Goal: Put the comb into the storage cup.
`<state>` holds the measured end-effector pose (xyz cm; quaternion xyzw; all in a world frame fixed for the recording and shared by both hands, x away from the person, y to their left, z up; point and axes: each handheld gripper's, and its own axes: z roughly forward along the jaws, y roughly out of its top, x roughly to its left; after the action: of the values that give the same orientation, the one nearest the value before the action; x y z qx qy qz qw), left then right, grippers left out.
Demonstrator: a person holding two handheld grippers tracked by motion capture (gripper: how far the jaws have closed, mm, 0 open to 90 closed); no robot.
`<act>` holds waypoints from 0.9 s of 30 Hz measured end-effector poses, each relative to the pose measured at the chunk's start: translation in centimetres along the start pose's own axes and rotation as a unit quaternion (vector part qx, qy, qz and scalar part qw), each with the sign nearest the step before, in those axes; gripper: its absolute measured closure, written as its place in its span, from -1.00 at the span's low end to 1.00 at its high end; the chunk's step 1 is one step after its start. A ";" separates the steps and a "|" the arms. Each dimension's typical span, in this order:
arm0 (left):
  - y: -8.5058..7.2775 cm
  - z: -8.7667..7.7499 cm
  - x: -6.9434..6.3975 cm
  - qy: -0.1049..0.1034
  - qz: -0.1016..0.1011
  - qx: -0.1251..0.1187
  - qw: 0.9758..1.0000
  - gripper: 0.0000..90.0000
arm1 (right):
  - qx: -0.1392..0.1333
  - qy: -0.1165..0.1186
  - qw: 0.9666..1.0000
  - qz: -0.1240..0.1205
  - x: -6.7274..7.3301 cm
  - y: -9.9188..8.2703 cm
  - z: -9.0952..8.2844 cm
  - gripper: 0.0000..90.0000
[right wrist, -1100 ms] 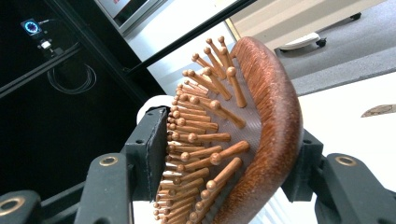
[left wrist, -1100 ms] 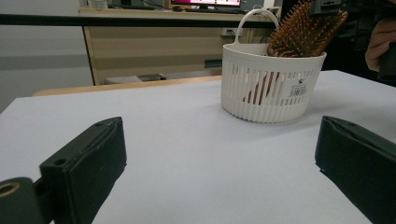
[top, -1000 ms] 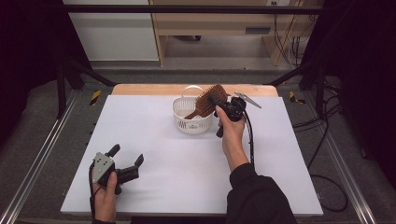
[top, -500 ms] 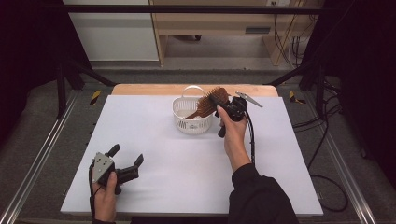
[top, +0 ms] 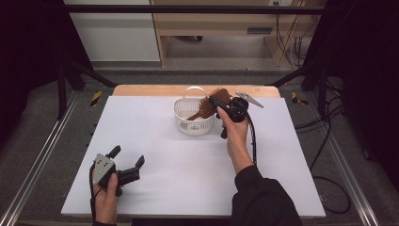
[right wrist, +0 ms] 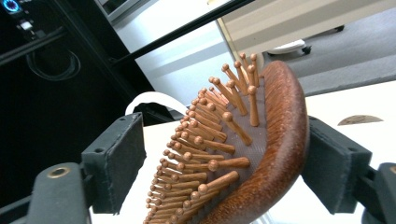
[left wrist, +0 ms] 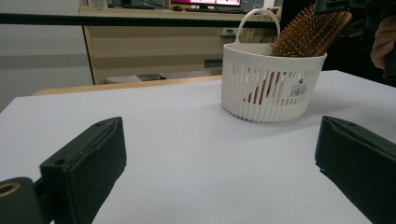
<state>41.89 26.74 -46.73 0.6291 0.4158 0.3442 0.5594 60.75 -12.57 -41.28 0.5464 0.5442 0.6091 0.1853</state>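
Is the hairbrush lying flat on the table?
No, the hairbrush stands tilted in the white basket, handle down, head sticking out over the rim.

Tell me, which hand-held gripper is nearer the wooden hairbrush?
Right. The right hand-held gripper has its jaws around the hairbrush head at the basket; the left hand-held gripper sits far off, near the table's front edge.

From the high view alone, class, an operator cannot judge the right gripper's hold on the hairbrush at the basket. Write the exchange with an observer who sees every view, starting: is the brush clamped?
Operator: Is the brush clamped?
Observer: No. In the right gripper view, the right gripper has just been opening its fingers. The hairbrush stands between them, with a gap between its bristles and the finger facing them.
Operator: Where does its handle sit?
Observer: The left gripper view shows the handle through the slats, down inside the basket.
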 end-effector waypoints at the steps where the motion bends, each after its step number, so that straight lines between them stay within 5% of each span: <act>1: 0.0 0.0 0.0 0.000 0.000 0.000 1.000 -0.95 | -0.001 -0.002 1.000 -0.004 0.0 0.0 0.0 -0.59; 8: 0.0 0.0 0.0 0.000 0.000 0.000 1.000 -0.95 | -0.003 -0.027 0.999 -0.029 0.4 0.2 -0.3 -0.78; 27: 0.0 0.0 0.1 0.002 0.001 0.000 1.000 -0.95 | -0.011 -0.055 0.992 -0.116 1.4 1.1 -1.6 -0.77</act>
<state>41.89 26.81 -46.72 0.6288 0.4166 0.3457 0.5581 59.30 -12.57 -39.39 0.5104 0.5860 0.5586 0.2900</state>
